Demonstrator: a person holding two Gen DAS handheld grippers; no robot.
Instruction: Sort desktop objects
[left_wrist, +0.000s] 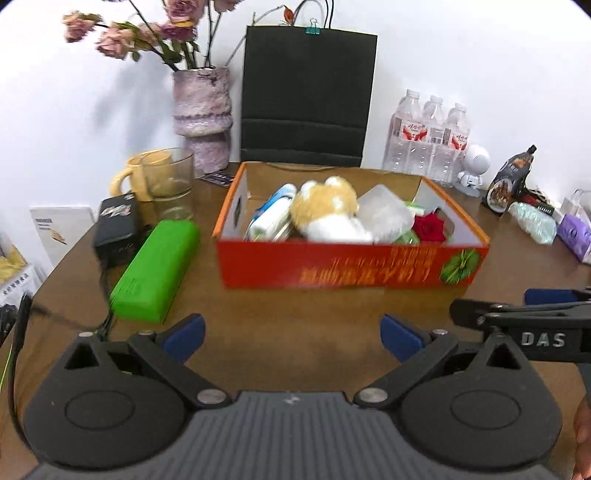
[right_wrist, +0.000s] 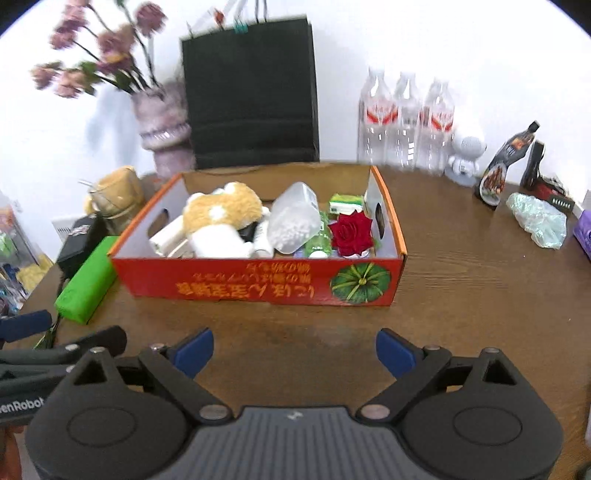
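Note:
A red cardboard box (left_wrist: 332, 266) (right_wrist: 258, 282) stands mid-table. Inside lie a tan plush toy (left_wrist: 325, 206) (right_wrist: 221, 206), a red rose (left_wrist: 430, 227) (right_wrist: 351, 232), a clear plastic container (left_wrist: 384, 216) (right_wrist: 295, 221) and white bottles. My left gripper (left_wrist: 291, 338) is open and empty over bare wood, short of the box's near wall. My right gripper (right_wrist: 294, 350) is likewise open and empty on the near side of the box. Each gripper shows at the other view's edge: the right gripper (left_wrist: 524, 321) and the left gripper (right_wrist: 55, 350).
A green case (left_wrist: 157, 269) (right_wrist: 88, 284) and a black adapter (left_wrist: 116, 225) lie left of the box, beside a glass (left_wrist: 170, 184) and a yellow mug (left_wrist: 127, 177). Behind stand a vase (left_wrist: 203, 114), a black bag (left_wrist: 306, 96) and water bottles (left_wrist: 428, 136). Packets (right_wrist: 537, 219) lie at right.

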